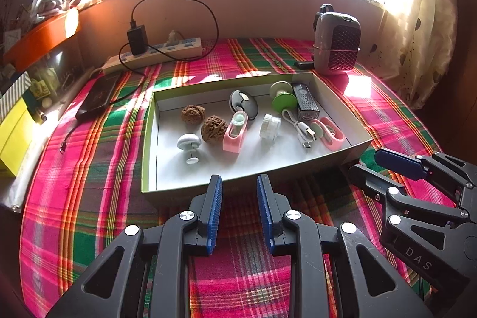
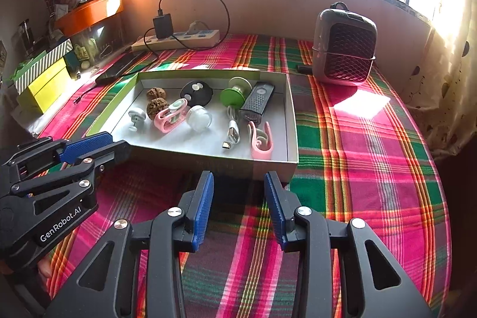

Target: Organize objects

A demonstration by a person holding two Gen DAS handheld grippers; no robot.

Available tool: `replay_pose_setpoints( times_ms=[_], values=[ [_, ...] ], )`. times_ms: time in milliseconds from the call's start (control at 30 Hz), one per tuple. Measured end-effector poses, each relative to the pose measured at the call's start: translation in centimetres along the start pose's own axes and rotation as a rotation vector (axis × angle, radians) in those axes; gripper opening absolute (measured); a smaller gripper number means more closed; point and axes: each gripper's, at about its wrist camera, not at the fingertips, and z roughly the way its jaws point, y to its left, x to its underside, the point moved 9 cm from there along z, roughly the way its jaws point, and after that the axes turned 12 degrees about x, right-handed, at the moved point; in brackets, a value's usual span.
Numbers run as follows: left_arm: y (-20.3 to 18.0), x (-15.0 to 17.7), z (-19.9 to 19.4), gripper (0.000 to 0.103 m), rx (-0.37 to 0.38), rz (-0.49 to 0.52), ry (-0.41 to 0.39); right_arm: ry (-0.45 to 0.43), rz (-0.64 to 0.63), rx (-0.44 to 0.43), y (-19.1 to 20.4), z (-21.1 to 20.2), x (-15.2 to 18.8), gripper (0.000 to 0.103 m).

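A shallow cardboard box (image 1: 149,145) (image 2: 293,121) sits on the plaid cloth. It holds two walnuts (image 1: 213,128) (image 2: 156,107), a white knob (image 1: 188,142), two pink clips (image 1: 235,131) (image 2: 261,142), a clear jar (image 1: 269,125) (image 2: 199,116), a white USB cable (image 1: 301,128) (image 2: 232,133), a green spool (image 1: 283,97) (image 2: 234,94), a black oval case (image 1: 243,103) (image 2: 196,93) and a dark grater-like device (image 1: 305,102) (image 2: 256,102). My left gripper (image 1: 239,184) (image 2: 98,148) is open and empty just before the box's near edge. My right gripper (image 2: 239,179) (image 1: 375,161) is open and empty by the box's near right corner.
A small heater (image 1: 337,42) (image 2: 344,49) stands at the back right. A power strip (image 1: 155,54) (image 2: 179,39) with a black charger and cable lies at the back. A black phone (image 1: 98,96) lies left of the box. Yellow boxes (image 2: 44,88) stand at the left edge.
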Motion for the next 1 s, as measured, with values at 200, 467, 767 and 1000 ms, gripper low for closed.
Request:
replay_pose_setpoints(
  times_ms=[200, 467, 767, 1000],
  values=[
    [0.4, 2.2, -0.2, 0.023, -0.011, -0.021, 0.027, 0.038, 0.008, 0.005, 0.3, 0.5, 1.9, 0.046],
    [0.6, 4.0, -0.3, 0.023, -0.039, -0.025, 0.046, 0.075, -0.014, 0.030, 0.7, 1.0, 3.7, 0.046],
    [0.5, 5.5, -0.2, 0.023, -0.065, -0.024, 0.065, 0.087, -0.009, 0.047, 0.3, 0.7, 4.9, 0.046],
    [0.5, 6.1, -0.3, 0.023, -0.076, -0.027, 0.067, 0.094, 0.008, 0.064, 0.0, 0.2, 5.5, 0.051]
  ],
)
